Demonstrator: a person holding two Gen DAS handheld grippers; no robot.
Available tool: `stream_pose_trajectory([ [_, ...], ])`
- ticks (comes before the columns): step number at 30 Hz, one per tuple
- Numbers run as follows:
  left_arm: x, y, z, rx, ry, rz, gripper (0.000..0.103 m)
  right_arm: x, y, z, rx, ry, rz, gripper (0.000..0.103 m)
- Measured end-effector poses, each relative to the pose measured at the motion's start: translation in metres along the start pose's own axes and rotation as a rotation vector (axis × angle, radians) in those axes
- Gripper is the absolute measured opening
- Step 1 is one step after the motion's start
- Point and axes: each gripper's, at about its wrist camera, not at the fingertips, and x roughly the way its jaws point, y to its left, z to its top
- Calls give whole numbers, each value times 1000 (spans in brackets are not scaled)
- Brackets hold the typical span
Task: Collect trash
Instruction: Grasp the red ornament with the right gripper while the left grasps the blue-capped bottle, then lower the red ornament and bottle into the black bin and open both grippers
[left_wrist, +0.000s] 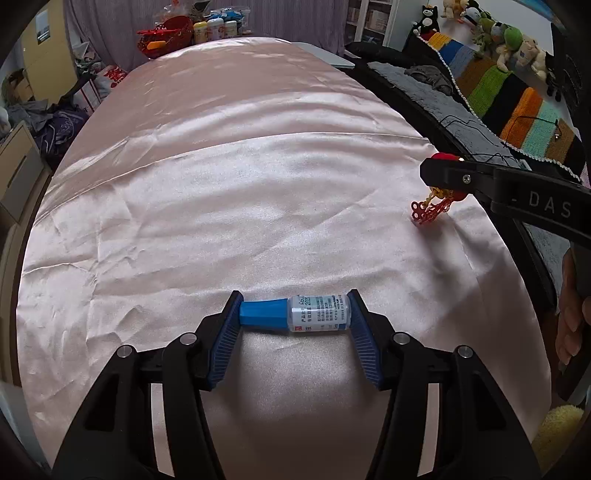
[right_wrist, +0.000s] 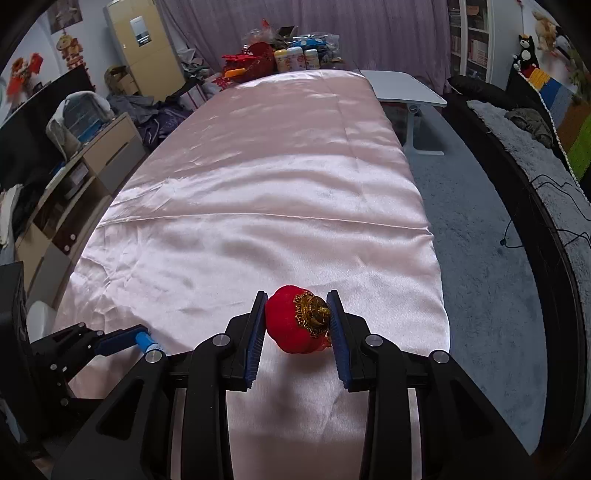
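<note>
My left gripper (left_wrist: 294, 314) is shut on a small bottle (left_wrist: 295, 314) with a blue cap and a white printed label, held crosswise just above the pink satin cloth (left_wrist: 236, 206). The bottle's blue end also shows in the right wrist view (right_wrist: 147, 341), in the left gripper at the lower left. My right gripper (right_wrist: 297, 321) is shut on a red lantern ornament (right_wrist: 295, 319) with a gold cap. In the left wrist view the ornament (left_wrist: 430, 210) hangs from the right gripper, its red tassel piece touching the cloth near the right edge.
The cloth covers a long table (right_wrist: 277, 184). At its far end stand a red basket (right_wrist: 255, 59) and several bottles (right_wrist: 297, 59). A white side table (right_wrist: 402, 88) and grey carpet (right_wrist: 480, 277) lie right. A dark sofa with a striped blanket (left_wrist: 517, 99) runs along the right.
</note>
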Motion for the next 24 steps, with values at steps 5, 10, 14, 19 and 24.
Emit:
stream_pose_trajectory([
  [5,-31,1,-15,-3,-24,11,54,-21,9,-14,3,-5,16,34],
  [10,-68,5,-40,-3,-48,28,54,-56,27,-35,-10,-24,23,34],
  [14,-99,3,-72,1,-65,48,54,-83,46,-61,-24,-29,36,34],
  [19,-135,4,-118,-42,-69,41,54,-106,73,-107,-31,-8,71,34],
  [24,-163,1,-165,-69,-67,48,54,-132,94,-150,-38,-1,101,34],
])
